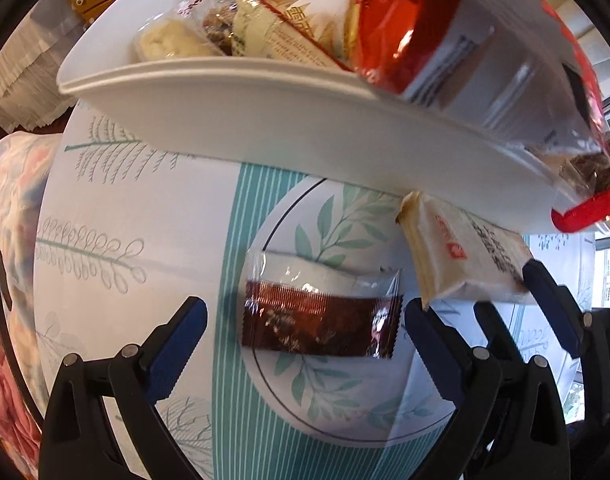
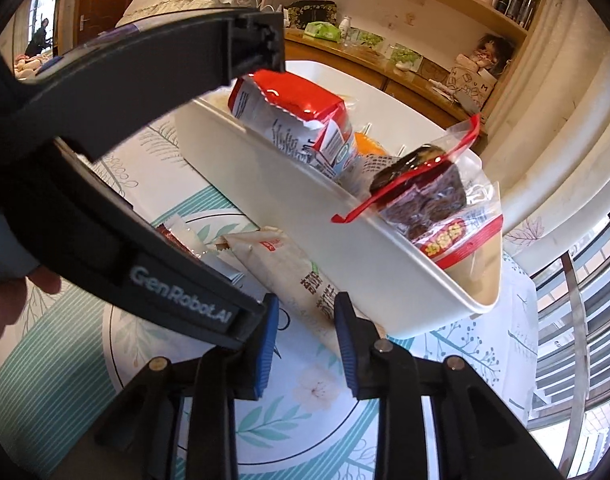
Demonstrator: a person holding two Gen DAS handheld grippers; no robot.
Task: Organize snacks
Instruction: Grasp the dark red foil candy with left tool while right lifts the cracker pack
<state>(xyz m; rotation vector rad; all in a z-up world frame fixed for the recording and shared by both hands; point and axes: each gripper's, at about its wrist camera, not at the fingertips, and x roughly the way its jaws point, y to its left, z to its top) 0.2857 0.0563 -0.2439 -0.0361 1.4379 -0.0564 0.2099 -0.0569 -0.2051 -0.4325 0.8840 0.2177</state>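
Here the right gripper [image 2: 307, 334] fingers are clamping a beige packet [image 2: 301, 280] beside the white tray [image 2: 289, 196]. The left gripper [image 1: 305, 322] fingers are standing apart, straddling a brown sachet [image 1: 321, 326] lying on the table [image 1: 137, 208].

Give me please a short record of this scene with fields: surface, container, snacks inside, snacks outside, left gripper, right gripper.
surface: tablecloth with teal leaf print
container: white tray
snacks inside: red bag, clear pack of dark pieces, pale wrapped cakes, others partly hidden
snacks outside: dark red packet and beige packet, both beside the tray
left gripper: open, above the dark red packet, not touching it
right gripper: closed on the end of the beige packet
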